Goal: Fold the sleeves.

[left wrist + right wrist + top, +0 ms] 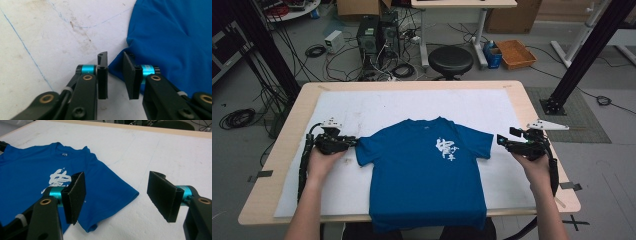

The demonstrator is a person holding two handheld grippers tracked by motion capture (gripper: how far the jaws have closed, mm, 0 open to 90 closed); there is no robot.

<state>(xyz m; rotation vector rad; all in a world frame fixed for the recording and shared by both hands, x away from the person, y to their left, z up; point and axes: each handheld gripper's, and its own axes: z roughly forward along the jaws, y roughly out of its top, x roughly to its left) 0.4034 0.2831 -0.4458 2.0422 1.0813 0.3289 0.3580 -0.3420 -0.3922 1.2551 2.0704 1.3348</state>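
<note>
The left black two-jaw gripper (pixel 115 75) is sitting low at the edge of the left sleeve of the blue short-sleeved cotton T-shirt (pixel 427 170), its jaws parted by a narrow gap with nothing pinched between them; in the left gripper view the sleeve hem is lying just beyond and beside the right-hand jaw, and I cannot tell whether it is touching the pad. The right black two-jaw gripper (pixel 117 195) is hovering just off the other sleeve, its jaws spread wide and empty, one jaw over the blue cloth and the other over the bare white padded sheet (pixel 362 112). The T-shirt is lying flat, front up, in the middle of the sheet, its white printed characters (pixel 445 148) facing up on the chest and its hem hanging over the near edge of the pale wooden table (pixel 302 100). Both hands are gripping the tools from the near side.
</note>
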